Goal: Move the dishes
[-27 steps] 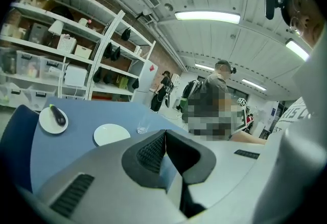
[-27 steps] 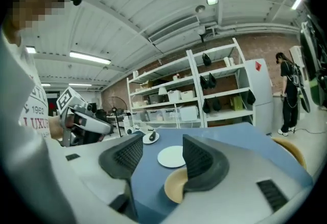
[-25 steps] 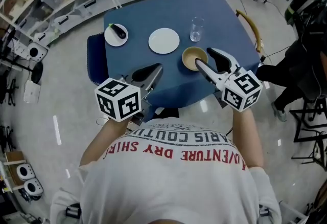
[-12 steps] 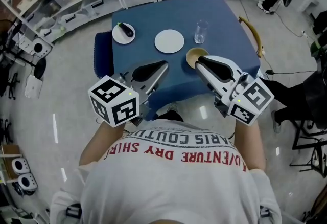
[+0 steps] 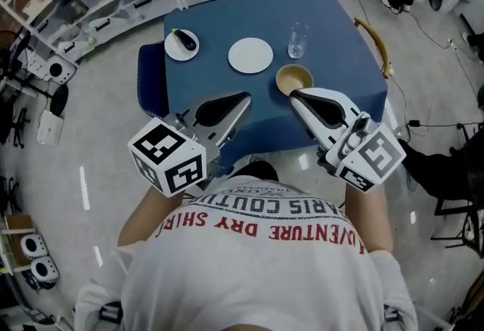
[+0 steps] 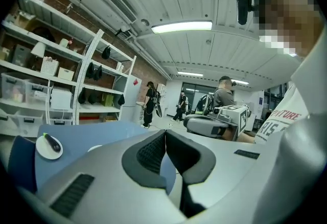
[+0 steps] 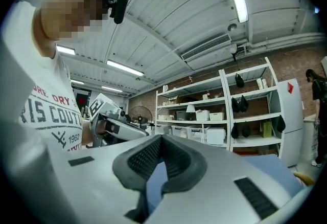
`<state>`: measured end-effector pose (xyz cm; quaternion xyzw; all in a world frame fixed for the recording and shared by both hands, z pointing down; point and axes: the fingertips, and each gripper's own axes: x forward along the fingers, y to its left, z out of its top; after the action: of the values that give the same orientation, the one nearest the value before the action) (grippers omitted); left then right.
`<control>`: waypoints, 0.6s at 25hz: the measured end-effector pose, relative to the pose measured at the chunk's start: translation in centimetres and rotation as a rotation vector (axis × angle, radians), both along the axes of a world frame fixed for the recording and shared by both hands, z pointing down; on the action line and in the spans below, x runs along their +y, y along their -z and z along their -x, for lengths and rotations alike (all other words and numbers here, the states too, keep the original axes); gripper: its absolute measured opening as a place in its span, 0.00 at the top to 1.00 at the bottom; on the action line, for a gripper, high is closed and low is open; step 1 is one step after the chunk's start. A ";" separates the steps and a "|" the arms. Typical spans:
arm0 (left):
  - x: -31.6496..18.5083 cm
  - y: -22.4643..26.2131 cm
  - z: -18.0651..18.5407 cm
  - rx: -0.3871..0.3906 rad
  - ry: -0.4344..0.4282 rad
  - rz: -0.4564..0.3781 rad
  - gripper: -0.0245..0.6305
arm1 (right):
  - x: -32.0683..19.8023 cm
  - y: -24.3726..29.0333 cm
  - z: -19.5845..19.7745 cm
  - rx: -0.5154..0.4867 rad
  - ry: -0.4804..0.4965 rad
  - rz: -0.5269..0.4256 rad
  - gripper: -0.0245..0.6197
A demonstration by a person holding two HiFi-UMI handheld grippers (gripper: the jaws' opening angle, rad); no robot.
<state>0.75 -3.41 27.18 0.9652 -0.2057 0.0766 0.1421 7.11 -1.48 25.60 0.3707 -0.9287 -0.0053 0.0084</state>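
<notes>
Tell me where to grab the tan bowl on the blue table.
Probably by its near rim, one jaw inside, one outside, with the right claw from the person's side. The tan bowl sits upright and open, that rim closest. The claw has just closed empty, so reopen it first.

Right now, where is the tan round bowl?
In the head view, the tan round bowl sits near the blue table's front edge, right of centre, between the clear glass and the right tool's tip.

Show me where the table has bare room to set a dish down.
Free on the table: the far strip behind the small plate, white plate and glass; also the near-left part, before the small plate. Crowded: the right side, where glass and bowl sit close.
</notes>
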 end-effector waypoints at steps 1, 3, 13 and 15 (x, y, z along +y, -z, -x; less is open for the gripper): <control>0.2 -0.4 -0.1 -0.013 0.002 -0.008 0.92 | 0.3 -0.1 -0.1 0.002 -0.001 -0.007 0.93; 0.5 -1.0 -0.4 -0.024 0.000 -0.006 0.92 | 0.6 -0.3 -0.2 0.002 0.001 -0.007 0.93; 0.6 -1.8 -0.3 -0.007 -0.001 0.015 0.92 | 0.7 -1.4 -0.1 -0.030 0.019 0.026 0.93; 0.8 -2.1 -0.3 -0.008 -0.002 0.020 0.92 | 0.8 -1.7 0.0 -0.043 0.025 0.033 0.93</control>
<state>1.06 -2.64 29.29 0.9637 -0.2043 0.0828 0.1509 7.15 -0.68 27.27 0.3590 -0.9331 0.0181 -0.0056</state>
